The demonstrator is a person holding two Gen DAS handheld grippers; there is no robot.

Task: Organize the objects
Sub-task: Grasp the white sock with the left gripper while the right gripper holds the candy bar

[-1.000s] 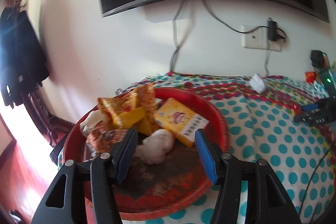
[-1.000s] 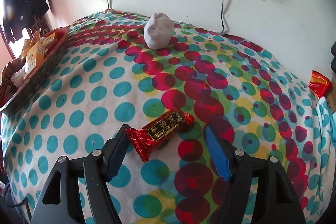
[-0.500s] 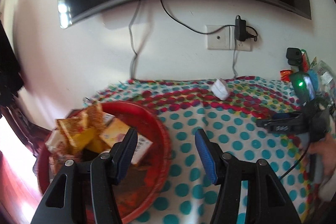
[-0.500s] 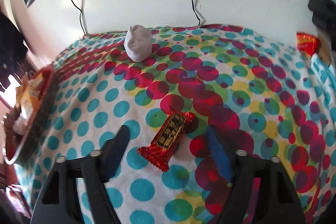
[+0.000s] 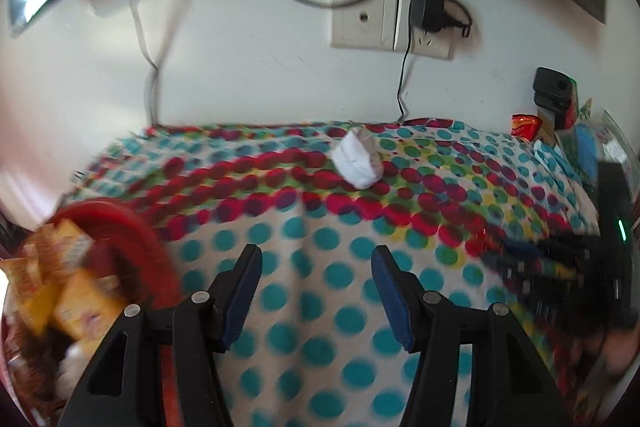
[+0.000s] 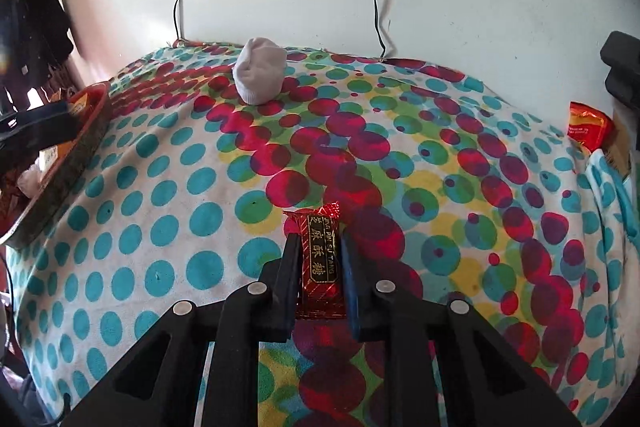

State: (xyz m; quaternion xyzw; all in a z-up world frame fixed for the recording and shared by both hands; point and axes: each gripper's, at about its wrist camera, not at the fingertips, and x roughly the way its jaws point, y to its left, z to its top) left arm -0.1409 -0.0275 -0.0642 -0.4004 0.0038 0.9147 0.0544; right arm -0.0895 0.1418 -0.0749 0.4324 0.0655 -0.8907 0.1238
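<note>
- Our right gripper has just been closing, and its pads now clamp the red candy bar from both sides; a second ago the jaws stood wide with the bar lying askew on the cloth between them.
- The bar now runs straight along the fingers, its near end on the spotted tablecloth and its gold-lettered label facing up. It has not left the cloth yet.
- Our left gripper is spread apart and carries nothing. A second ago it hung over the red tray and its heap of snack packets; now the tray sits at the left edge of its view and bare cloth lies under the fingers.
- Ahead of the left gripper rests the white rolled sock, near the wall and well apart from both grippers.
- We judge the candy bar secured, so lifting it toward the tray looks like the next step.
- The left gripper seems headed for the sock, though that is only our guess.
- A risk: the foil wrapper looks slippery, and the bar could slide during the lift.
</note>
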